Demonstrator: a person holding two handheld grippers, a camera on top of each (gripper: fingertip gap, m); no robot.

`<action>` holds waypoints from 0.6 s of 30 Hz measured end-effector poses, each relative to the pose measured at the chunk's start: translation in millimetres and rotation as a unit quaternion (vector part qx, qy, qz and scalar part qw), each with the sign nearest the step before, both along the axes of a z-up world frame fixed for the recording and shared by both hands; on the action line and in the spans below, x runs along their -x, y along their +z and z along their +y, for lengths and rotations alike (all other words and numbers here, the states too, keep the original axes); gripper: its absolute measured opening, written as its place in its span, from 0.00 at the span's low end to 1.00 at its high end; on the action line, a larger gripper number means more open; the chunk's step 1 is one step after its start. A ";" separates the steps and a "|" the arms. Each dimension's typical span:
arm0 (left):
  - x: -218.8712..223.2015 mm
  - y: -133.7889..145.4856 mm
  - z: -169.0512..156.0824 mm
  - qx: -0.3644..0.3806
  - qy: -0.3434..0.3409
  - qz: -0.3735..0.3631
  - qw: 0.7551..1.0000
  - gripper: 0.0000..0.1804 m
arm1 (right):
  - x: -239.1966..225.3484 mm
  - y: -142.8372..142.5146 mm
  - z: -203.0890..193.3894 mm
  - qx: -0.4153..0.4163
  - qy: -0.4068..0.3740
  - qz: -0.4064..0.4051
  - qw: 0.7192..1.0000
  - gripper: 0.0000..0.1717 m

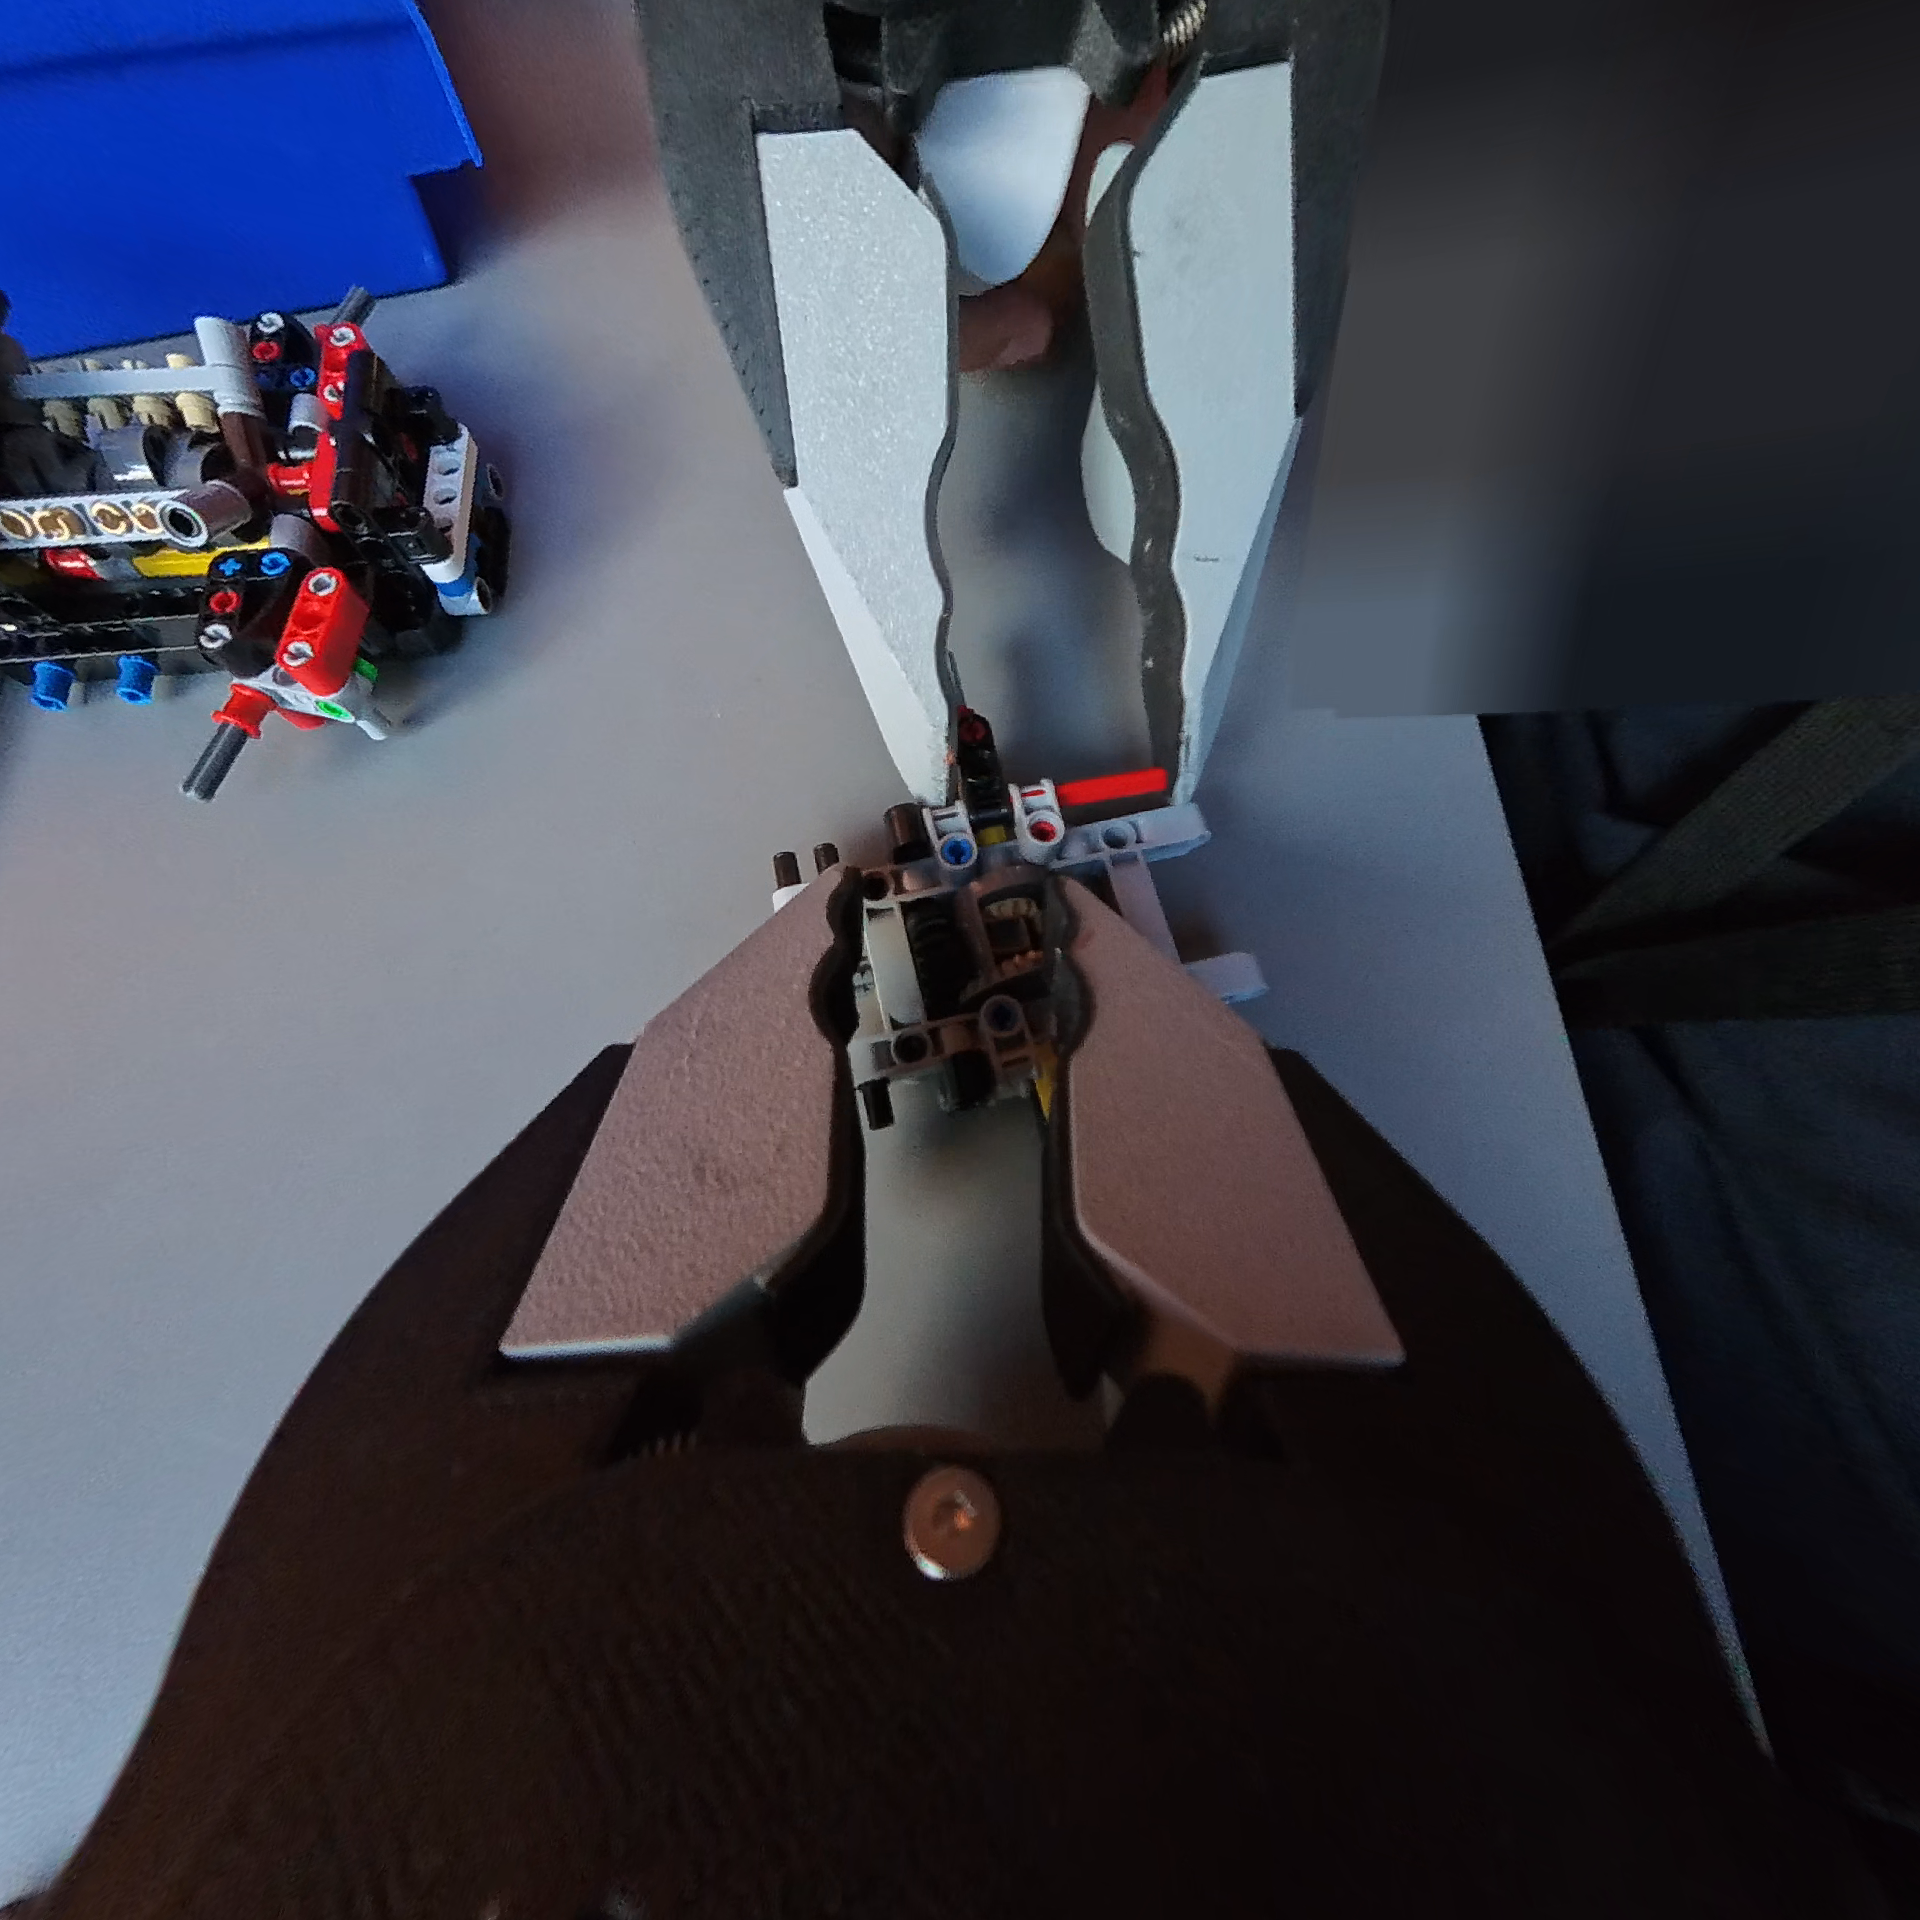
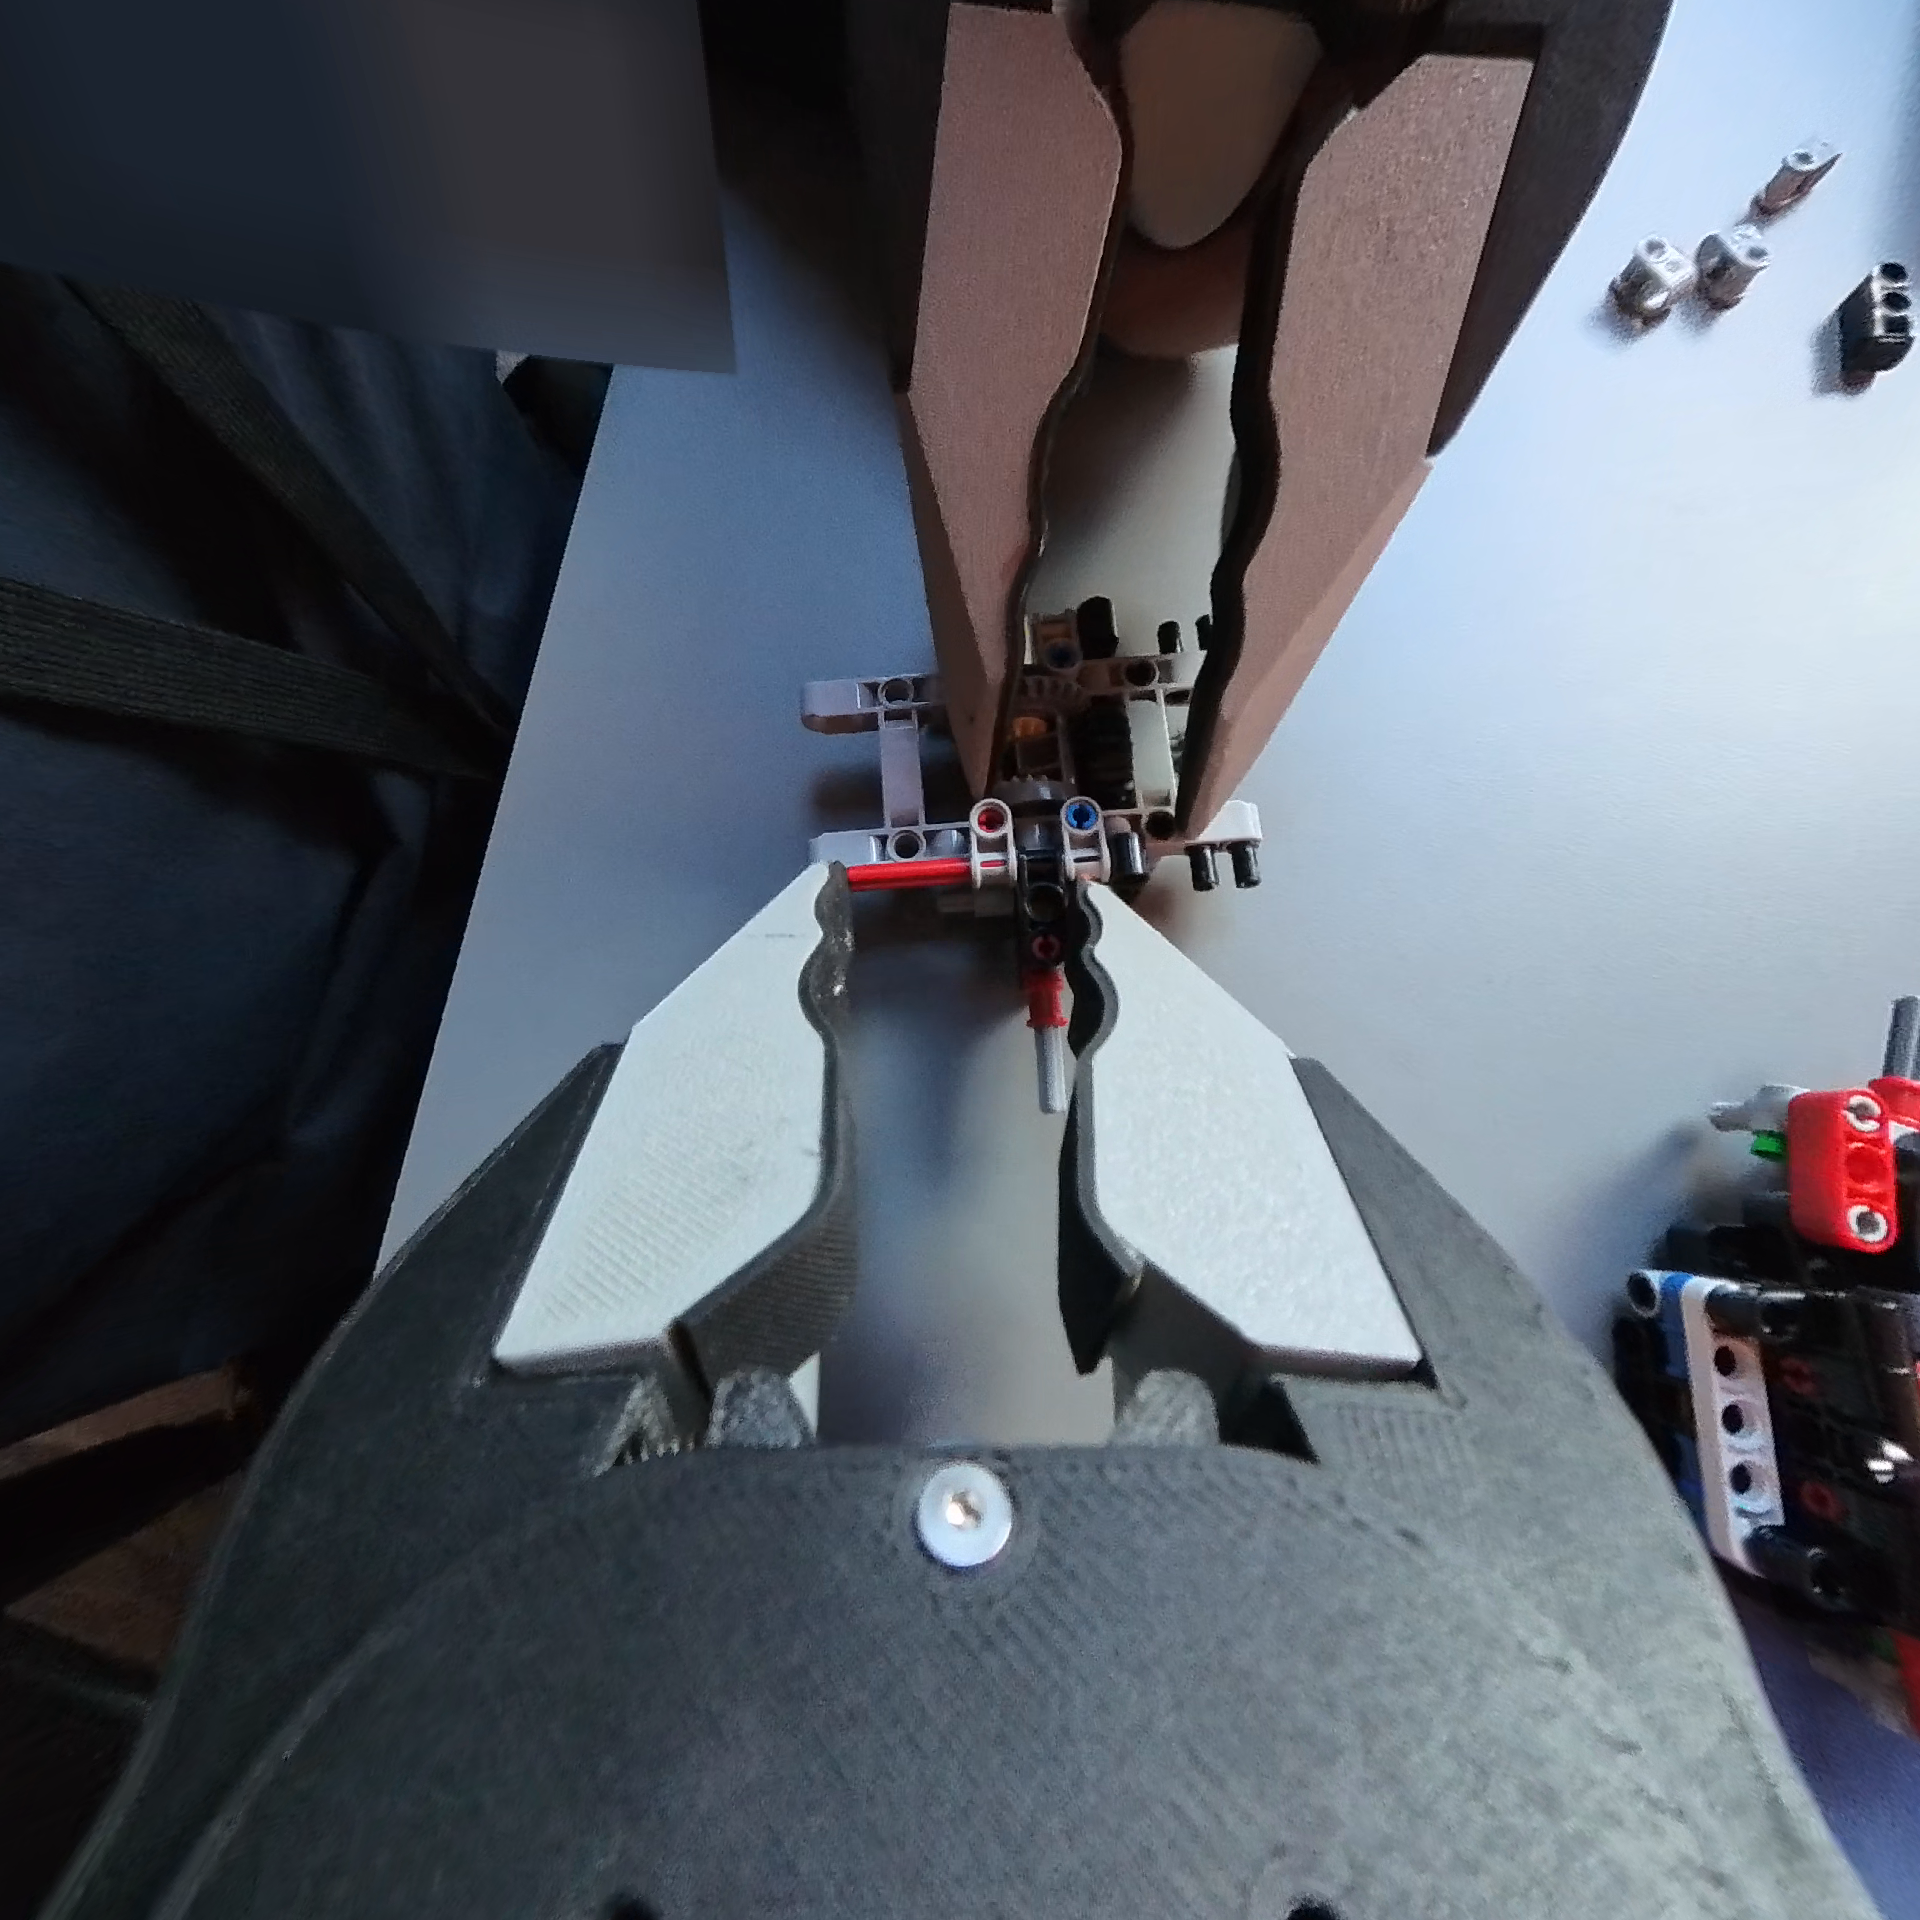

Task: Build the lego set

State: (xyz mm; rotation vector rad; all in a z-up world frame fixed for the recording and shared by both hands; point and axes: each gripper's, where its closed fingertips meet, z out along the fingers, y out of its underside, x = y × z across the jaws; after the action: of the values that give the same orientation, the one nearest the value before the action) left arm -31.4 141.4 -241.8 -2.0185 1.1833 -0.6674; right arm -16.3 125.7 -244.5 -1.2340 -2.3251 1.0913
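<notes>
My left gripper, with brownish fingers, is shut on a small grey toy-brick gear assembly and holds it at the white table. The pads press on its two sides. It also shows in the right wrist view. My right gripper, with white fingers, faces it from the opposite side. Its left pad touches the end of a red axle that sticks out of the assembly. Its right pad presses on a black connector on that axle. A red and grey pin hangs from the connector.
A large multicoloured brick model stands at the left before a blue bin; it also shows in the right wrist view. Loose small grey pieces and a black one lie farther off. The table edge is close by. Both grippers' tips are close together, under 4 cm apart.
</notes>
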 end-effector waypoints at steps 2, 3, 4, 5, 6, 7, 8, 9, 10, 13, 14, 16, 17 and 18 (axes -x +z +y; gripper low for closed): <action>0.1 0.0 0.0 -0.002 0.000 0.001 1.000 0.18 | -0.3 0.4 0.0 -0.001 0.008 -0.009 1.000 0.23; 0.4 0.0 -0.2 -0.003 0.000 0.000 1.000 0.18 | -0.1 1.0 -0.2 0.004 0.011 -0.011 1.000 0.23; 0.4 -0.1 -0.4 -0.004 -0.001 0.000 1.000 0.18 | -0.1 1.9 -0.5 0.013 0.013 -0.011 1.000 0.23; 0.4 -0.1 -0.6 -0.006 -0.001 0.001 1.000 0.18 | -0.2 2.3 -0.7 0.021 0.015 -0.008 1.000 0.22; 0.3 -0.1 -0.7 -0.007 -0.001 0.003 1.000 0.18 | -0.3 2.5 -0.9 0.026 0.016 -0.007 0.999 0.22; 0.1 0.0 -0.7 -0.007 -0.001 0.003 1.000 0.18 | -0.5 2.7 -0.9 0.032 0.017 -0.009 0.999 0.23; -0.4 0.0 -1.0 -0.007 -0.002 0.004 1.000 0.18 | -0.1 2.8 0.0 0.035 0.016 -0.009 0.999 0.19; -1.0 -0.3 -1.2 -0.009 -0.002 0.008 1.000 0.18 | 0.0 2.7 0.5 0.042 0.016 -0.009 0.999 0.19; -1.1 -0.3 -1.3 -0.013 -0.003 0.013 1.000 0.18 | -0.2 2.6 0.4 0.052 0.016 -0.011 0.998 0.19; -0.5 -0.3 -0.9 -0.012 -0.001 0.011 1.000 0.18 | 0.0 1.6 1.4 0.051 0.019 -0.007 0.998 0.20; -0.1 -0.4 -0.7 -0.012 -0.001 0.012 1.000 0.18 | 0.2 1.3 1.6 0.048 0.019 -0.006 0.999 0.20; -0.3 -0.5 -0.8 -0.012 0.000 0.014 1.000 0.18 | 0.3 0.3 2.0 0.037 0.021 -0.001 0.999 0.19; -0.3 -0.4 -0.7 -0.011 0.001 0.013 1.000 0.18 | 0.7 0.3 2.1 0.034 0.021 0.000 0.999 0.19; -0.2 -0.3 -0.2 -0.009 0.003 0.008 1.000 0.18 | 1.2 0.6 2.6 0.035 0.019 0.001 0.999 0.19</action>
State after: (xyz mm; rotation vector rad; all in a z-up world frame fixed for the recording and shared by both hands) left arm -31.2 141.1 -242.1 -2.0159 1.1888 -0.6371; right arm -17.6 128.2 -243.9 -1.2168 -2.3376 1.1960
